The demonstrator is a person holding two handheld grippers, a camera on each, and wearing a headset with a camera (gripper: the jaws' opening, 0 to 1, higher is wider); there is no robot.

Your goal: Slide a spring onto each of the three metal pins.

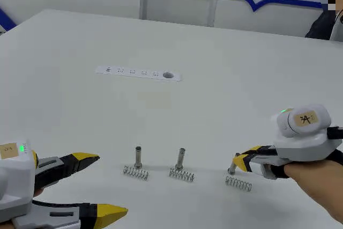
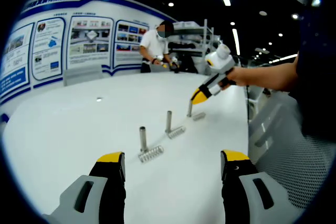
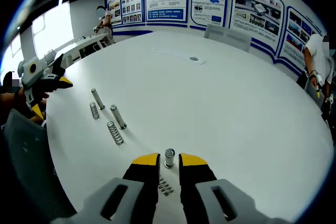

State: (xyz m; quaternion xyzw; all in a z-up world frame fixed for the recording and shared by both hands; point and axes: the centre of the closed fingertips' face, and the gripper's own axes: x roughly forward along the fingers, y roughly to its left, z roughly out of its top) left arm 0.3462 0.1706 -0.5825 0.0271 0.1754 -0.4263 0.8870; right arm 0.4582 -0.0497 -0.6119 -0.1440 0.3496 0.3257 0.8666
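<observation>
At the head view's lower left the left gripper [image 1: 111, 184], wide and empty, would do best taking the spring [image 1: 238, 183] by one end, I judged. Meanwhile the right gripper [image 1: 241, 160] — jaws narrow astride the rightmost pin [image 3: 169, 156], pinching or not I couldn't tell — kept it plumb. Nothing barred the way; a power strip [image 1: 138, 72] lay farther up.

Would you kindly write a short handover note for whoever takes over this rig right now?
Left gripper: open, held low over the white table, holding nothing.
Right gripper: jaws close on either side of the right silver metal pin; grip unclear.
The left pin and middle pin stand upright, free.
Coiled wire springs lie flat by each pin: left spring, middle spring, right spring.
Done: nothing threaded. Remaining: all three springs.
</observation>
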